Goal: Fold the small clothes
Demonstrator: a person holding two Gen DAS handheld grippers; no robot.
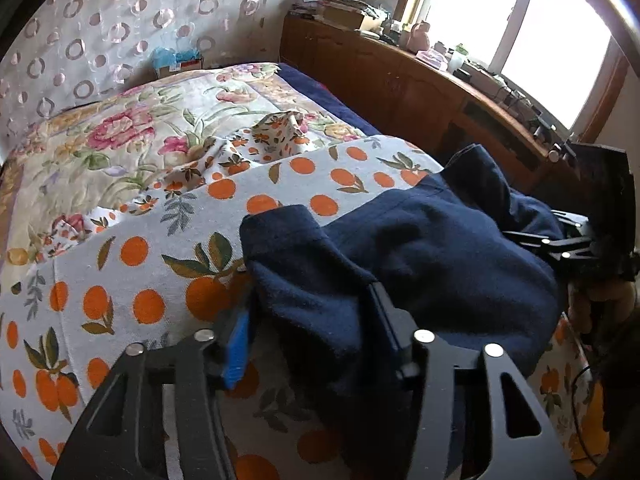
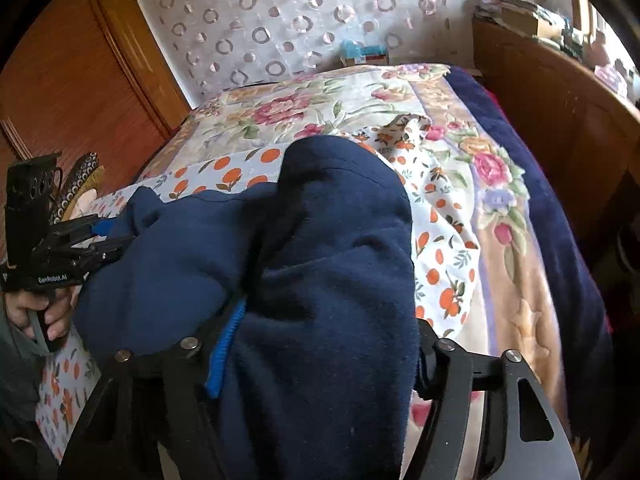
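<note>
navy garment (image 2: 328,264), right gripper (image 2: 320,344) clamping it

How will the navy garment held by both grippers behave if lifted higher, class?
Likely floppy: the navy garment sags between the left gripper and right gripper. Its fuzzy, fleece-like surface suggests little slipping. It probably drapes rather than holding a crease.

Daylight floods in from the window (image 1: 520,32), blown out white. Bed (image 1: 120,140) evenly lit, soft shadows. Strong fisheye bending, dark corners.
</note>
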